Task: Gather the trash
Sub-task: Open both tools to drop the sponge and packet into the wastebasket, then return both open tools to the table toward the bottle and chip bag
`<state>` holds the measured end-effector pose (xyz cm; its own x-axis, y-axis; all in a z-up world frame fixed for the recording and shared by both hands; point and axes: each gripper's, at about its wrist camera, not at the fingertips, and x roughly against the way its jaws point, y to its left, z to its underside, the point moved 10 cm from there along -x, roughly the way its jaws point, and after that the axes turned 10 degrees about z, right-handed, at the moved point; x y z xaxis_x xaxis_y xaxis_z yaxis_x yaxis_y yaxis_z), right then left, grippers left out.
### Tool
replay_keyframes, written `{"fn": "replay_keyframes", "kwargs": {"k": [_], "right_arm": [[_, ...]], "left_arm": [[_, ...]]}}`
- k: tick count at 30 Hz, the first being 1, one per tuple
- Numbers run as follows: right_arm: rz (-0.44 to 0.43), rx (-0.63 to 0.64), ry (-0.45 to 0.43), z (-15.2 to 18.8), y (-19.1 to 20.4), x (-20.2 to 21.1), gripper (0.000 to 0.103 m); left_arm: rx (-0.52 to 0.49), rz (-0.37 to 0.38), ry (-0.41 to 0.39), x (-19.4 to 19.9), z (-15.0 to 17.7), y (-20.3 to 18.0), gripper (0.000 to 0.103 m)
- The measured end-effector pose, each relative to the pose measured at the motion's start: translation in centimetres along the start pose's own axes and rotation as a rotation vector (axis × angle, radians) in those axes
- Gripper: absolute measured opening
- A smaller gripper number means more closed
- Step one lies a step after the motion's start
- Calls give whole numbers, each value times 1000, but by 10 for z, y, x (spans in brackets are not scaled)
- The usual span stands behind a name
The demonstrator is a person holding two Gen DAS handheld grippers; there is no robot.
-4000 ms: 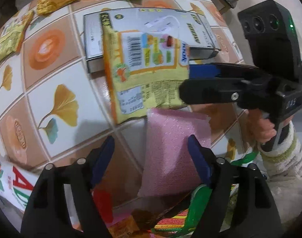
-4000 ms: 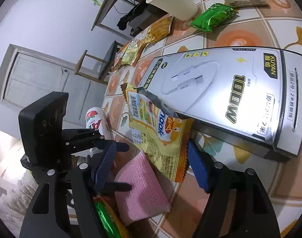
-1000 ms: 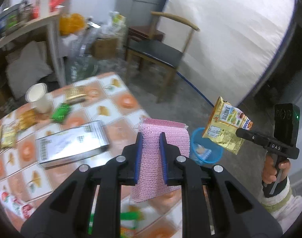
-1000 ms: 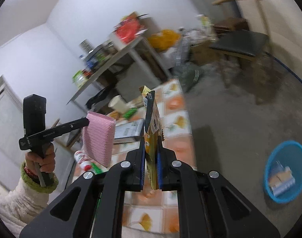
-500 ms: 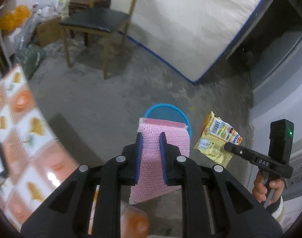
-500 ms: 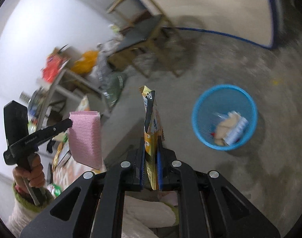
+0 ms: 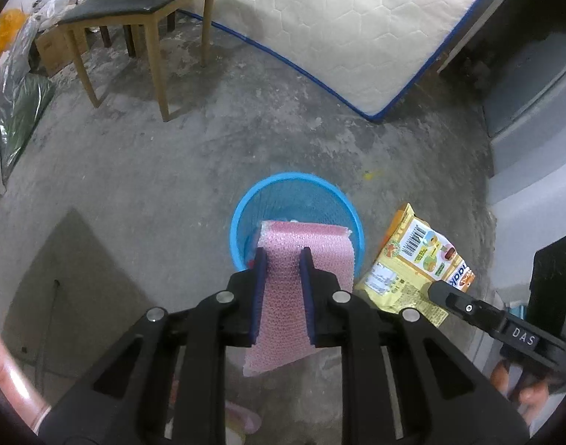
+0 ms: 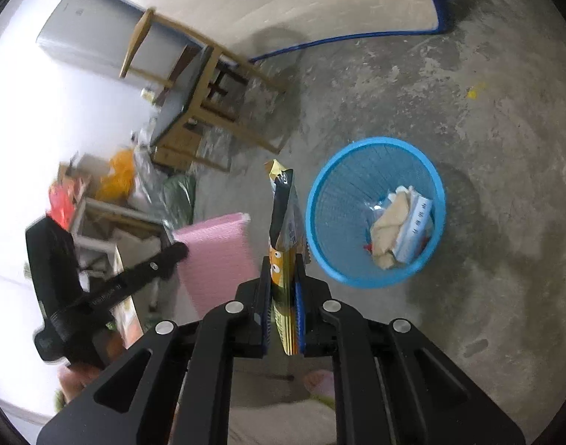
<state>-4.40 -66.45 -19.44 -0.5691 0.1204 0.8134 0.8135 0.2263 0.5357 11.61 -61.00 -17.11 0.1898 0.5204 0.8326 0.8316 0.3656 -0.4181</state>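
My left gripper (image 7: 283,254) holds a pink bubble-wrap pouch (image 7: 305,244) between its blue pads, right over the near rim of a blue mesh basket (image 7: 297,180) on the floor. Its jaws are opening with the pouch still between them. In the right wrist view my right gripper (image 8: 283,259) grips a yellow snack wrapper (image 8: 283,215) edge-on, left of the basket (image 8: 357,144); its jaws are opening too, with the wrapper still between the pads. The basket holds crumpled paper trash (image 8: 394,222). The wrapper (image 7: 412,259) and right gripper (image 7: 437,291) also show in the left wrist view, and the pouch (image 8: 216,248) in the right.
A wooden chair (image 7: 134,3) with a dark seat stands on the bare concrete floor behind the basket. A white mattress (image 7: 338,29) leans at the back and a grey cabinet (image 7: 535,92) is at the right. Bags and boxes (image 8: 119,178) pile up beyond the chair.
Both grippers swung away from the tiled table and came down toward the blue basket, which is now larger and closer. The pouch and wrapper stayed between the pads.
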Motion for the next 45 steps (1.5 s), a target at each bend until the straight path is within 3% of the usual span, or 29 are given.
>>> {"fn": "replay_keyframes", "kwargs": {"k": [1,3,4,6,9,12,17,21,26,34,39,45], "right_arm": [[11,-27,-16,-9,-3,-6,19],[23,-54,-32,-24,-9,-20,36],[54,-82,-34,-30,-20,-33,51],[94,-116,-15,-32,-36,-52,52],[119,-163,32,-17,-57,-69,52],[130,-142,48,-3,-67,-73,52],[126,-140,63,20,-82,-62,52],[112,-104,54,36,-80,-38,52],[74,30,17,62,-52,7,67],[-21,288,85,107,21,45,68],[-144,362,158,150,80,50,68],[-268,523,257,227,160,56,68]], "left_arm": [[9,2,4,-7,-5,-1,20],[24,-23,9,-22,-12,0,46],[25,-65,-3,-27,-16,3,52],[20,-120,-15,-31,-18,5,59],[-8,-101,5,-27,-7,1,61],[-46,-129,-33,-11,-4,5,64],[-36,-121,-74,25,4,10,65],[-32,-108,-148,74,17,3,70],[-8,-70,-250,137,52,-10,79],[-21,-97,-291,212,158,-6,79],[29,-173,-365,275,220,23,80],[147,-310,-537,371,300,70,83]]}}
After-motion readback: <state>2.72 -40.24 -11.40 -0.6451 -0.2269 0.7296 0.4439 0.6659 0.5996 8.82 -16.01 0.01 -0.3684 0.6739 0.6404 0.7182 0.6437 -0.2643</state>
